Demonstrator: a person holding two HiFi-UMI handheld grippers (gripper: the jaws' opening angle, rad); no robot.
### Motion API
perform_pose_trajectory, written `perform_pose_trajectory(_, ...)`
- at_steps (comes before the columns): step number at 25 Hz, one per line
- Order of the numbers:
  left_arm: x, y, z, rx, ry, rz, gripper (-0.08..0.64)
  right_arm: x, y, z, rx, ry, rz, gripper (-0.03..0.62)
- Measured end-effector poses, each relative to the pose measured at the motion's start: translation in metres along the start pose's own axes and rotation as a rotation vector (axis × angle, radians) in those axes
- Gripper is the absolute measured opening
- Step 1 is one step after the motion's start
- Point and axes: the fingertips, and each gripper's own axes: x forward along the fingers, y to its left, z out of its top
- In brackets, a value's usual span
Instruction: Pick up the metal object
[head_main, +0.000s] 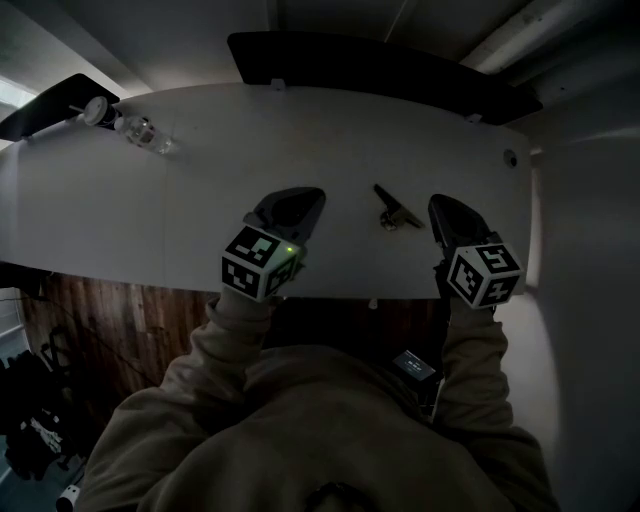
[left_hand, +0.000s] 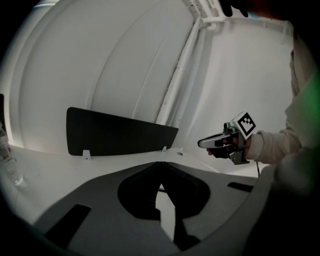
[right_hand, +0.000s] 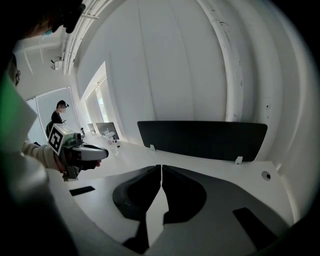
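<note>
Left tool (left_hand: 160, 166), right tool (right_hand: 161, 167) (both closed)

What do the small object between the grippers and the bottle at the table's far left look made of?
The small object looks like dark metal, dull with a faint glint; the dim light leaves the finish open. The bottle looks like clear plastic, since its body is see-through, though glass cannot be ruled out.

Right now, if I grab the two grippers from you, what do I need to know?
Left gripper: jaws shut, nothing in them.
Right gripper: jaws shut, nothing in them.
Metal object: lying on the white table, between the two grippers and nearer the right one.
Done: nothing picked up yet.
Left: open one gripper's jaws, probably the right's, close on the metal object, lift.
</note>
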Motion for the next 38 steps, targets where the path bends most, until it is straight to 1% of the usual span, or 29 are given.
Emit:
perform_pose_trajectory(10,0.015,0.001,-0.042,-0.051,0.048,-0.003,0.003,0.029,0.001,-0.047,0.007,0.087,0.002,0.023)
perform_pose_trajectory(15,0.015,0.006,-0.064,-0.045,0.078,-0.004,0.003,0.040,0.002,-0.072,0.002,0.132,-0.005,0.023)
perform_pose_trajectory(20,0.022,0.007,-0.087,-0.073,0.107,-0.014,0.003,0.052,-0.002,-0.095,0.001,0.173,-0.003,0.023)
perform_pose_trajectory(27,0.027,0.011,-0.113,-0.093,0.132,-0.028,0.003,0.072,0.001,-0.120,0.028,0.207,0.017,0.023)
perform_pose_trajectory(32,0.026,0.026,-0.133,-0.110,0.151,-0.008,0.003,0.082,-0.004,-0.143,0.010,0.240,0.013,0.023)
perform_pose_trajectory(38,0.018,0.032,-0.152,-0.126,0.180,-0.015,0.003,0.094,-0.011,-0.165,0.018,0.270,0.001,0.024)
